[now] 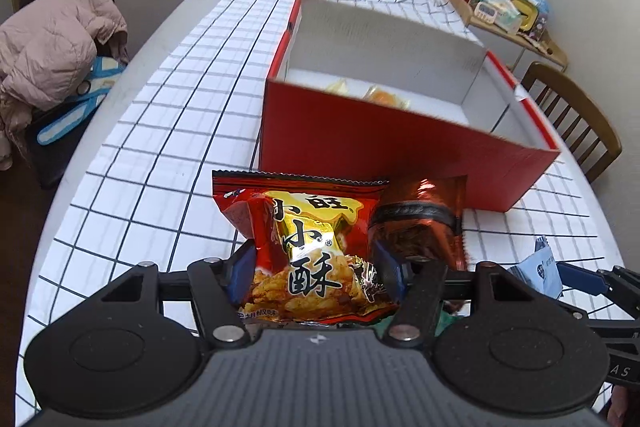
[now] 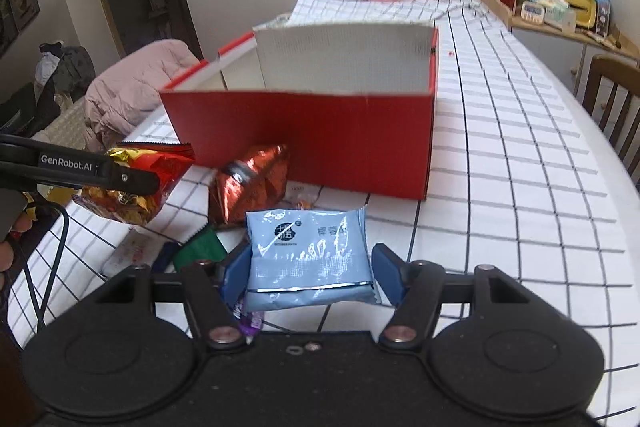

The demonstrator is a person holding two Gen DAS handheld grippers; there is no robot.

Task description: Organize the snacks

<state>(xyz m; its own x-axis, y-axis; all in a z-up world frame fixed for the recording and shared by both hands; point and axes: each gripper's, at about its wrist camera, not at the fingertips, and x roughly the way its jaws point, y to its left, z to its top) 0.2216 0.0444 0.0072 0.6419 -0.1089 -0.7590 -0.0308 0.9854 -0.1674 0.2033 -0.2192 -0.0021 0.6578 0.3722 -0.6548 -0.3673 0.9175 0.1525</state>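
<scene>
Both hands carry a load, and for each the open red box (image 1: 400,143) lies straight ahead and above fingertip level. The left gripper (image 1: 316,267) is clamped on a red snack bag (image 1: 308,251). The right gripper (image 2: 310,267) pinches a pale blue packet (image 2: 308,259) sideways. The left looks slightly nearer the box's front wall.

Both wrist views look steeply down, close, sharing the red box (image 1: 400,143).

Black left gripper (image 1: 316,267), blue fingers (image 1: 240,267), silver pivot screws, "GenRobot.AI" marking.
</scene>
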